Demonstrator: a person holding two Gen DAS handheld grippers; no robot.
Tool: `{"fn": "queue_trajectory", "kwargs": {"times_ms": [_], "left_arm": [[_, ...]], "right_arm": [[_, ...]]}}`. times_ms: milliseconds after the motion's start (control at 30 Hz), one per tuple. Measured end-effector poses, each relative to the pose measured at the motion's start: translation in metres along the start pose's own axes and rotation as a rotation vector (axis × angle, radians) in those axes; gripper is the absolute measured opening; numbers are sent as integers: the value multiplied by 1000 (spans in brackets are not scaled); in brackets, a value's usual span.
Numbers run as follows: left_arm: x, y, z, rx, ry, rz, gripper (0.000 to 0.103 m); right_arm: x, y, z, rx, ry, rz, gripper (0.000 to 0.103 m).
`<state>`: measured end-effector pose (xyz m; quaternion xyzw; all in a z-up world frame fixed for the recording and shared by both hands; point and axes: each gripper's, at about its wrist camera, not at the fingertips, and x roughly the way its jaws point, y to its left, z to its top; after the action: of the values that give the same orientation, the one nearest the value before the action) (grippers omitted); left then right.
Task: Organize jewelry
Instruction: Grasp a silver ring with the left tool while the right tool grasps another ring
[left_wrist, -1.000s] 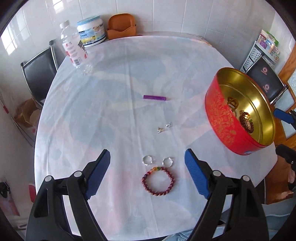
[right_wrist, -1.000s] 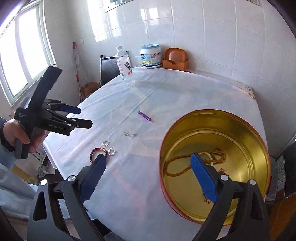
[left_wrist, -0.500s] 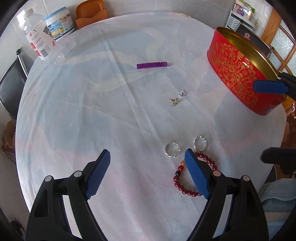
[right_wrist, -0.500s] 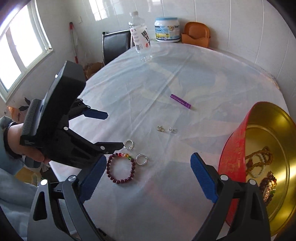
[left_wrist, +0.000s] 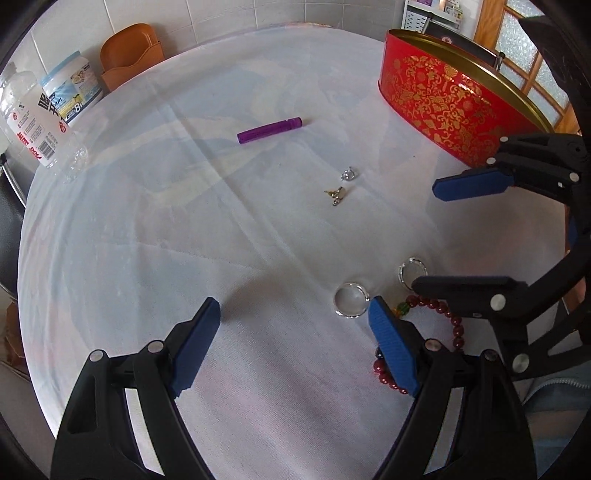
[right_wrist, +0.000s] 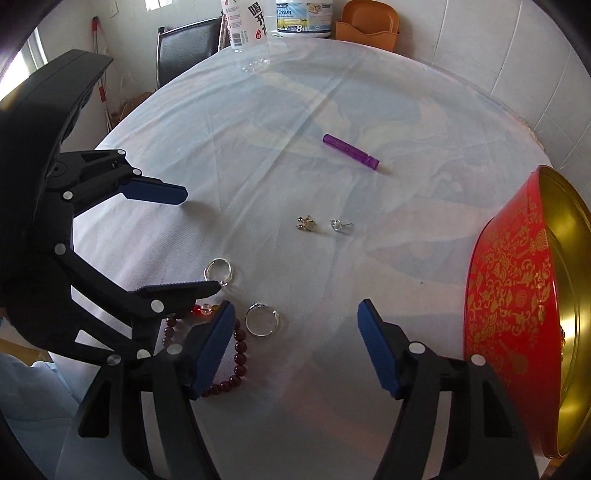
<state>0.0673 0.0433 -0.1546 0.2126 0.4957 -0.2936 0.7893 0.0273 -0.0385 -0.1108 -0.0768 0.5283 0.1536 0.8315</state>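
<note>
Both the left claw and right claw gape empty over the bracelet and rings on the surface

Both grippers spread wide over jewelry on the white table

Left gripper beside a silver ring — right gripper above the red bead bracelet; red tin behind

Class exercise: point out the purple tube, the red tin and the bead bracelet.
purple tube (left_wrist: 269, 130), left wrist view, mid-body.
red tin (left_wrist: 439, 96), left wrist view, patterned side wall.
bead bracelet (right_wrist: 240, 349), right wrist view, dark red beads.
</note>
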Motion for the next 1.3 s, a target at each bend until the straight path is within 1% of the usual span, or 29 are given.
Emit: {"fn": "queue_trajectory", "kwargs": {"times_ms": [167, 233, 267, 367, 433, 533, 667, 700, 733, 767, 800, 833, 867, 900, 933, 1000, 1067, 1167, 1300], "left_arm": [[0, 2, -2, 14, -31, 2, 81], [-1, 1, -4, 32, -62, 8, 81], [-1, 0, -6, 34, -74, 7, 81], [-2, 2, -7, 25, -95, 6, 81], [-2, 5, -7, 21, -105, 32, 81], [0, 10, -5, 20, -106, 24, 81], [1, 8, -1, 54, -116, 35, 81], [2, 8, 0, 57, -117, 37, 81], [2, 8, 1, 58, -119, 41, 81], [2, 8, 2, 58, -122, 36, 77], [2, 7, 2, 59, -126, 10, 71], [1, 6, 2, 59, -128, -31, 55], [0, 4, 1, 65, -133, -44, 40], [-1, 2, 0, 80, -137, -48, 34], [-1, -1, 0, 95, -137, -64, 20], [-2, -1, 0, 85, -124, -99, 20], [-7, 3, 1, 55, -132, -125, 20], [-18, 10, 4, 1, -146, -130, 20], [-39, 10, 10, -22, -176, -104, 20]], "right_arm": [[6, -1, 2, 40, 12, 11, 64], [9, 3, 0, 16, 21, 6, 63], [9, 4, -1, 4, 8, 2, 63], [8, 3, -4, 7, 14, -12, 63], [9, 2, -6, -1, 19, -30, 63], [10, 3, -7, 0, 29, -6, 63], [14, 16, -3, -57, 31, -15, 62], [15, 20, -2, -73, 32, -19, 57], [15, 22, -1, -83, 29, -14, 49], [15, 23, -1, -84, 31, -1, 45], [14, 24, -2, -84, 33, 12, 39], [14, 25, -3, -86, 33, 20, 34], [13, 26, -3, -88, 35, 26, 32], [13, 27, -4, -87, 38, 34, 26], [12, 26, -4, -82, 40, 41, 22], [11, 23, -4, -69, 49, 58, 22], [6, 21, -6, -59, 41, 58, 22], [-11, 14, -5, -30, -9, 69, 22], [-41, 6, -2, -14, -87, 80, 22]]}}
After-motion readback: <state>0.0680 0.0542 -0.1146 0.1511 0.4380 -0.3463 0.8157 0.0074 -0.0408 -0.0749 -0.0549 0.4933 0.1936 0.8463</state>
